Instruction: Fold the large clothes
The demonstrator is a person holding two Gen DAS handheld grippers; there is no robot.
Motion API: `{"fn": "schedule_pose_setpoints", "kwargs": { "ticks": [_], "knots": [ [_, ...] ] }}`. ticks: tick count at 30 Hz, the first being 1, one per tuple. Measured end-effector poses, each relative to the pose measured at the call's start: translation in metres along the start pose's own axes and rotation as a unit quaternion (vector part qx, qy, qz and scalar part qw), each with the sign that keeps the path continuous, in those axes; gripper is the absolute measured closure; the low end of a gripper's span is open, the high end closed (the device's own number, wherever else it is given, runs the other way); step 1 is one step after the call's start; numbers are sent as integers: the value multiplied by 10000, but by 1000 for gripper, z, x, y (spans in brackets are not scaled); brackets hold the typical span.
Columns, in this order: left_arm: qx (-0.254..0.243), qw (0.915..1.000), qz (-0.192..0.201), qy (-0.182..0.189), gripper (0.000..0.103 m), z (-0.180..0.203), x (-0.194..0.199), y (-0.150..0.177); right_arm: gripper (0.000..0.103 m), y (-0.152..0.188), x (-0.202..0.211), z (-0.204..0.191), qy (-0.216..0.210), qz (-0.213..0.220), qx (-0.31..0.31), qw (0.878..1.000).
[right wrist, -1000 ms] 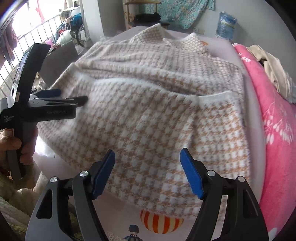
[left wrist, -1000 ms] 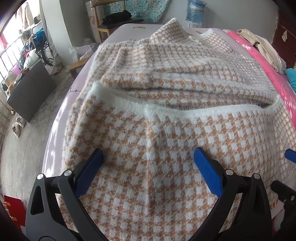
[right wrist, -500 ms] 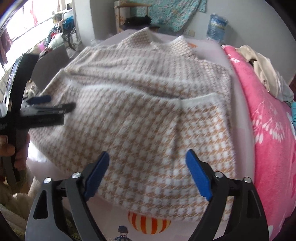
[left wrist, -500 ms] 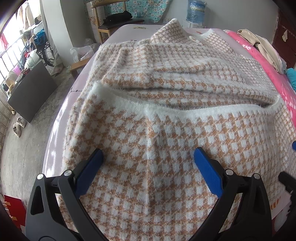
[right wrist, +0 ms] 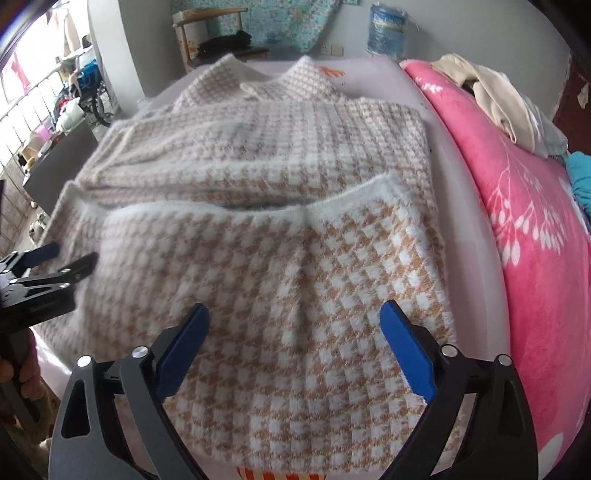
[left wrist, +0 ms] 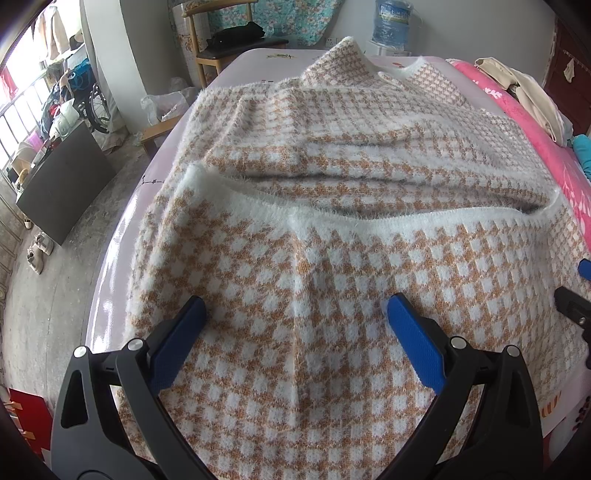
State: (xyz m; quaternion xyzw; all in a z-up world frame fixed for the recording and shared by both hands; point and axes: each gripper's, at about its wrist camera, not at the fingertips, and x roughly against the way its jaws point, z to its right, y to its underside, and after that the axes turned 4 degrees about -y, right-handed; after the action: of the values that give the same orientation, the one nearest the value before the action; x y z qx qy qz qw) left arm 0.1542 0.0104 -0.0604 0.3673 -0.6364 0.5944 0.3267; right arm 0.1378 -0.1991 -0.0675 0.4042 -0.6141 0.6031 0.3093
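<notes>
The houndstooth sweater (left wrist: pixel 332 229) lies ahead of both grippers on the bed (right wrist: pixel 476 221), its lower half already folded up over the body; further folds seemingly remain. The left gripper (left wrist: pixel 295 321) and right gripper (right wrist: pixel 295 328) are spread, holding nothing.

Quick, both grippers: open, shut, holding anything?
Left gripper: open, holding nothing, above the sweater.
Right gripper: open, holding nothing, above it.

A lived-in home bedroom. A bed with a pale printed sheet (left wrist: pixel 255 61) and a pink floral blanket (right wrist: pixel 517 206) fills the room, with loose clothes (right wrist: pixel 491 96) heaped on the blanket. Beyond stand a wooden chair (left wrist: pixel 218 44), a large water bottle (left wrist: pixel 391 20) and floral fabric (left wrist: pixel 295 14) hung against the wall
</notes>
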Motion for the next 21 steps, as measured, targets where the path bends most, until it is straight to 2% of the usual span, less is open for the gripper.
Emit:
{"fn": "schedule_pose_setpoints", "kwargs": {
  "ticks": [4, 21],
  "knots": [
    [-3, 10000, 2, -2, 8, 0, 0, 0, 6, 3, -10, 2, 2, -119, -84, 9999],
    [-22, 10000, -7, 32, 8, -1, 0, 0, 6, 4, -14, 7, -78, -235, -186, 9995]
  ]
}}
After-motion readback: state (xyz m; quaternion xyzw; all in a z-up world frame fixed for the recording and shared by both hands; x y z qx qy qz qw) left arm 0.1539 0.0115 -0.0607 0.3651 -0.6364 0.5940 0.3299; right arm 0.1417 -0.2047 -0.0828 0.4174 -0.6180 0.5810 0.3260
